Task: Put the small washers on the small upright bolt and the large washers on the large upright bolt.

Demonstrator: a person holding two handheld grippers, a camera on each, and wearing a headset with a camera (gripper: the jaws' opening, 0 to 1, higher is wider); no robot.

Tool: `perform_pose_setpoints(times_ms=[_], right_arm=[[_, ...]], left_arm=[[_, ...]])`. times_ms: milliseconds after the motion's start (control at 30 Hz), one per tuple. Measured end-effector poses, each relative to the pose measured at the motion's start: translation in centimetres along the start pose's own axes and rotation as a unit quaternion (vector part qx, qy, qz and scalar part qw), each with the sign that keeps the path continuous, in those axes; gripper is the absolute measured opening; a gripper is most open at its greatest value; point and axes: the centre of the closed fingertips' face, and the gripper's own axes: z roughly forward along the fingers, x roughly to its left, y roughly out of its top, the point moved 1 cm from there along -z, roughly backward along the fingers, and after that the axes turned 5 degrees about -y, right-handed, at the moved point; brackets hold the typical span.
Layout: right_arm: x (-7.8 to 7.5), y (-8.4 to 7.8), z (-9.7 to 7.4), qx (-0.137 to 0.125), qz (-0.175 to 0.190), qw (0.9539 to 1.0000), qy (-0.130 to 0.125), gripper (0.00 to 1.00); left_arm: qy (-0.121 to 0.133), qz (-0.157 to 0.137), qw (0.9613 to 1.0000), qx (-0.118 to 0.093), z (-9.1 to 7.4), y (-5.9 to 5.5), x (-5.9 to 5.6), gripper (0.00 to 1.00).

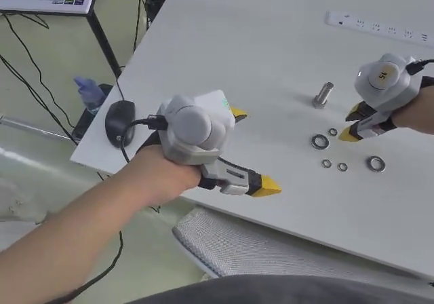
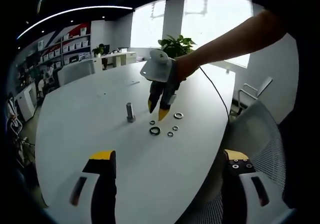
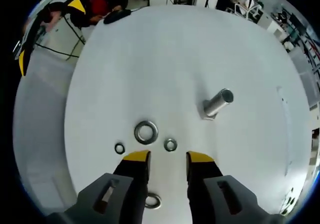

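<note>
The left hand-held gripper [image 1: 252, 149] is held over the near edge of the tabletop [image 1: 271, 53], well apart from the work, its jaws spread wide with nothing between them. The right hand-held gripper [image 3: 168, 157] hangs low over the washers, jaws parted by a narrow gap (also empty). A bolt [image 1: 323, 95] stands upright just beyond them. Two large washers [image 1: 320, 141] and three small washers [image 1: 333, 132] lie flat on the tabletop near the bolt, none touching another. One large washer sits beneath a right jaw.
</note>
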Motion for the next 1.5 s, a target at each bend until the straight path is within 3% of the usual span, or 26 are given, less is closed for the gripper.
perform_pose_setpoints(times_ms=[300,500,767,1000,1267,1500], right_arm=[[-0.3,0.1,1.1,0.014,0.004,0.9999,-0.005,0.29],[-0.4,-0.2,1.5,0.018,0.002,0.9998,-0.006,0.28],[-0.5,-0.2,1.7,0.019,0.006,0.9998,-0.005,0.28],[-0.2,-0.1,2.1,0.019,0.0,0.9998,-0.004,0.26],[-0.3,0.0,2.2,0.03,0.002,0.9996,-0.004,0.24],[-0.2,0.1,2.3,0.039,-0.013,0.9991,-0.007,0.16]], left_arm=[[-0.018,0.043,0.9989,-0.008,2.2,1.4,-0.9,0.88],[-0.031,0.052,0.9981,-0.008,3.5,1.8,-1.7,0.87],[-0.037,0.043,0.9984,-0.003,3.1,1.6,-1.6,0.85],[-0.035,0.036,0.9987,0.009,2.6,0.8,-1.2,0.81],[-0.038,0.028,0.9989,0.008,2.4,0.2,-1.3,0.81],[-0.041,0.023,0.9989,0.006,2.2,0.1,-1.1,0.79]])
